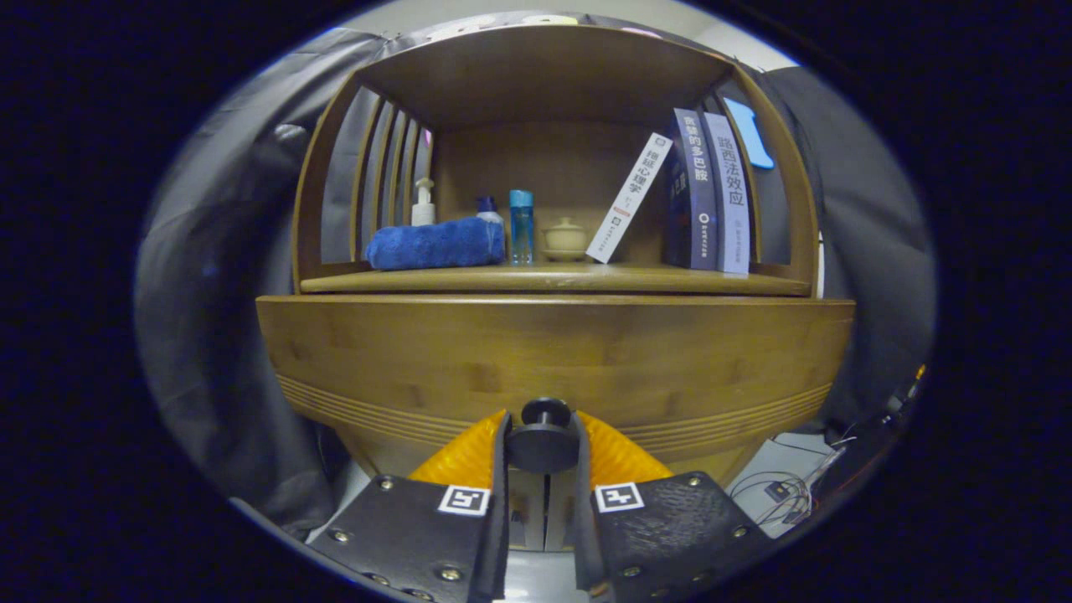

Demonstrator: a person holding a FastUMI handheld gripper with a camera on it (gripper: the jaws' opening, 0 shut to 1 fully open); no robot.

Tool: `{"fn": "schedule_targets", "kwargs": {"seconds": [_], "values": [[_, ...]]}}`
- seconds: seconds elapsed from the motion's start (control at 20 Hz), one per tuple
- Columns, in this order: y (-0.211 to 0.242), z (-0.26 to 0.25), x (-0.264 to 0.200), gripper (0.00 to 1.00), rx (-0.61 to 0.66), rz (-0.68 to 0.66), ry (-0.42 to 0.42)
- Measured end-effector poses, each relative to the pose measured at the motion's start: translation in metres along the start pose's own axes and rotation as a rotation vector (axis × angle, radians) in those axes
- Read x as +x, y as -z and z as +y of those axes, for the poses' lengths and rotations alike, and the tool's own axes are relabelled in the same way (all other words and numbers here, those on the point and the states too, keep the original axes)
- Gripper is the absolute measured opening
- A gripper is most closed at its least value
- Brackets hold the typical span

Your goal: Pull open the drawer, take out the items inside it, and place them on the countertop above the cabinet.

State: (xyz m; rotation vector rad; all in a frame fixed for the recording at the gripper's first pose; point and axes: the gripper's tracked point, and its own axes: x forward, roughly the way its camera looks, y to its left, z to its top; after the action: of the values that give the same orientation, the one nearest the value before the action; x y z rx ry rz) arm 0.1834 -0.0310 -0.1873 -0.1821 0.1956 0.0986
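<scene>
The gripper had its 2 fingers closed on the drawer's dark round knob, 1 finger pressing each side of it. The knob stood out from the wooden drawer front, which spread wide directly ahead of the fingers, at 12 o'clock from them.

By the look of it, the task stood at its very first step. The knob was gripped, but whether the drawer had been pulled out at all could not be told from this angle; no opening showed and nothing of its inside was visible. What it held remained unknown.

Above the drawer front lay the countertop, where the items were meant to end up. It already carried a rolled blue towel at about 11 o'clock from the knob, a pump bottle behind that, a blue bottle and a small lidded pot near 12 o'clock, and 3 books toward 1 o'clock.

Left to do, as judged: pulling the drawer open, lifting out its contents, setting them on the countertop.
</scene>
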Motion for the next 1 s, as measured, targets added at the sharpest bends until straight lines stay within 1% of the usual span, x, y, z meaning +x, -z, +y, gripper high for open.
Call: {"fn": "schedule_targets", "kwargs": {"seconds": [0.2,0.5,0.6,0.75,0.9,1.0], "values": [[0.005,0.001,-0.029,0.32,-0.079,-0.021,0.019],[0.020,0.002,-0.068,0.32,-0.058,-0.002,0.001],[0.021,0.001,-0.076,0.32,-0.047,0.000,0.002],[0.028,0.004,-0.101,0.32,-0.032,0.002,0.010],[0.032,0.005,-0.113,0.32,-0.002,0.011,0.007],[0.032,0.005,-0.116,0.32,-0.019,0.000,0.017]]}}
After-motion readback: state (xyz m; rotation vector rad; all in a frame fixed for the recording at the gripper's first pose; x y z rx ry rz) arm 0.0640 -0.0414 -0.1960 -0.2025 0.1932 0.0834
